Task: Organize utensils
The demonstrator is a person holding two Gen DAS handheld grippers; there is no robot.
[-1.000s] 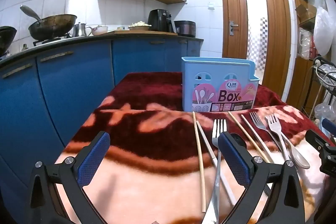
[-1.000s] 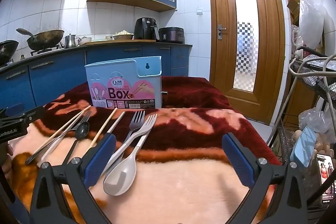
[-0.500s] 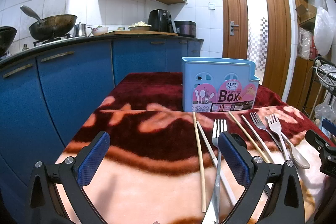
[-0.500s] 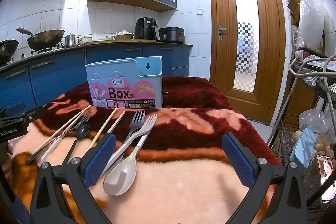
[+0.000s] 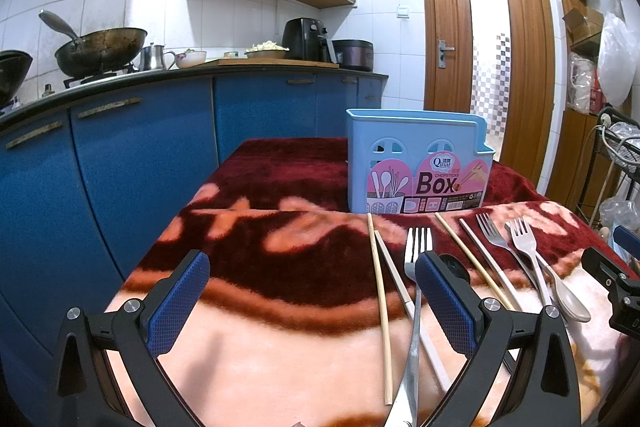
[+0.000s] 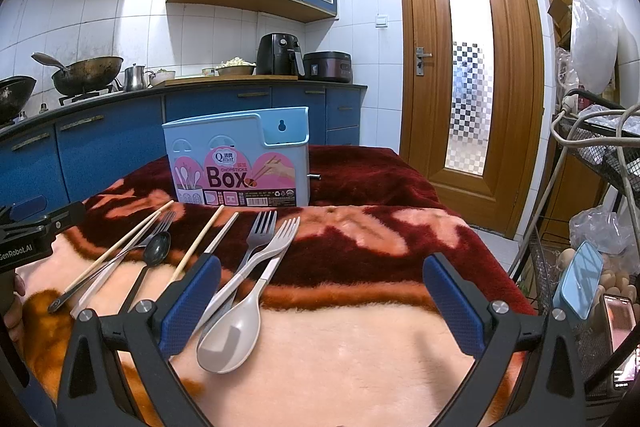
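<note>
We hold our left claw (image 5: 310, 291) low over the blanket-covered counter (image 5: 280, 347), its blue pads spread wide and gripping nothing. The steel fork (image 5: 416, 267) lies just beside its right pad, handle running toward us beneath that finger, tines aimed at the blue chopsticks box (image 5: 416, 163). Just inside that pad lie a bamboo chopstick (image 5: 380, 303) and a pale chopstick (image 5: 404, 299), their far tips close together, their long axes running toward the box.

Our right claw (image 6: 320, 301) is likewise wide open and empty, hovering over bare blanket. Its left pad sits just over the handles of a second steel fork (image 6: 256, 239) and a beige fork (image 6: 276, 247), both with tines pointing at the box, and the beige spoon (image 6: 230, 331) lies bowl toward us just beside that pad. Farther left lie two more chopsticks (image 6: 208, 239) and a dark spoon (image 6: 156, 251), bowl away from us.

We count four chopsticks, three forks and two spoons, all spread in a loose fan in front of the box, which stands upright at the far side of the counter, well apart from both claws.
</note>
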